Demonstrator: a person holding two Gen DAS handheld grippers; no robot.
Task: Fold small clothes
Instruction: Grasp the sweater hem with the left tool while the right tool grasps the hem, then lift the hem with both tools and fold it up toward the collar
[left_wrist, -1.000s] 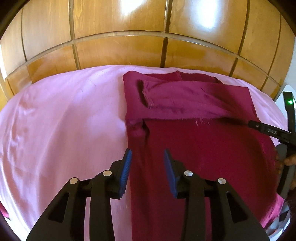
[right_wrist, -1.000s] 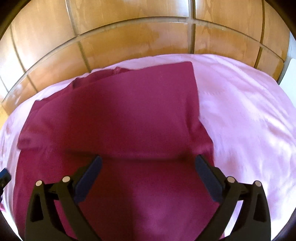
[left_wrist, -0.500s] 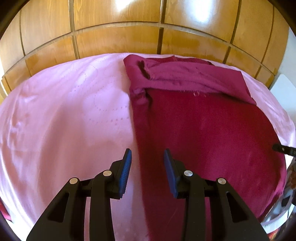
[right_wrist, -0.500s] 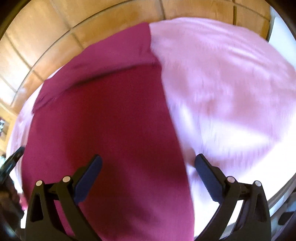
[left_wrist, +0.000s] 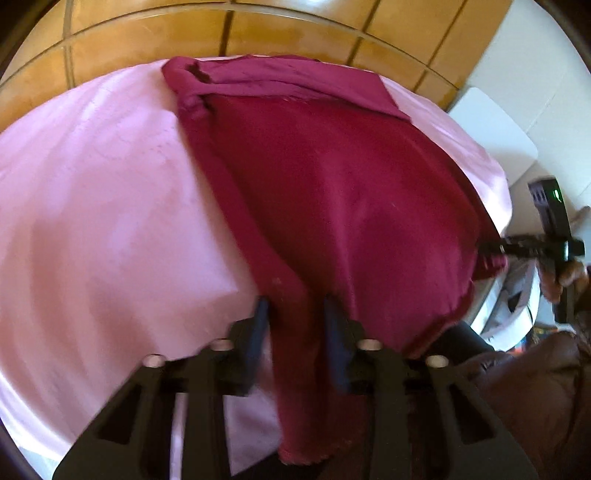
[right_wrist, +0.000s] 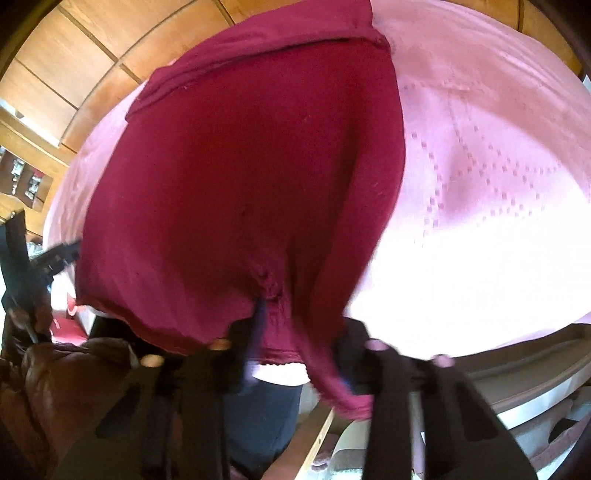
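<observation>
A dark red garment (left_wrist: 332, 192) lies on a round table under a pink cloth (left_wrist: 96, 206), its far end folded over; it also shows in the right wrist view (right_wrist: 240, 166). My left gripper (left_wrist: 295, 321) stands at the garment's near left hem, which hangs off the table edge between the fingers; the jaws are still apart around the bunched cloth. My right gripper (right_wrist: 301, 332) is at the near right hem, with puckered cloth between its blurred fingers. The right gripper also shows in the left wrist view (left_wrist: 532, 247) at the garment's right corner.
A wooden panelled wall (left_wrist: 258, 33) runs behind the table. A white surface (left_wrist: 491, 133) stands at the right. A brown leather seat (right_wrist: 62, 376) is below the table's near edge. The pink cloth (right_wrist: 498, 184) spreads right of the garment.
Both grippers have pulled back to the near table edge and dropped to the garment's bottom hem. The right gripper's jaws have narrowed around the cloth; the hem now bunches at both grippers.
</observation>
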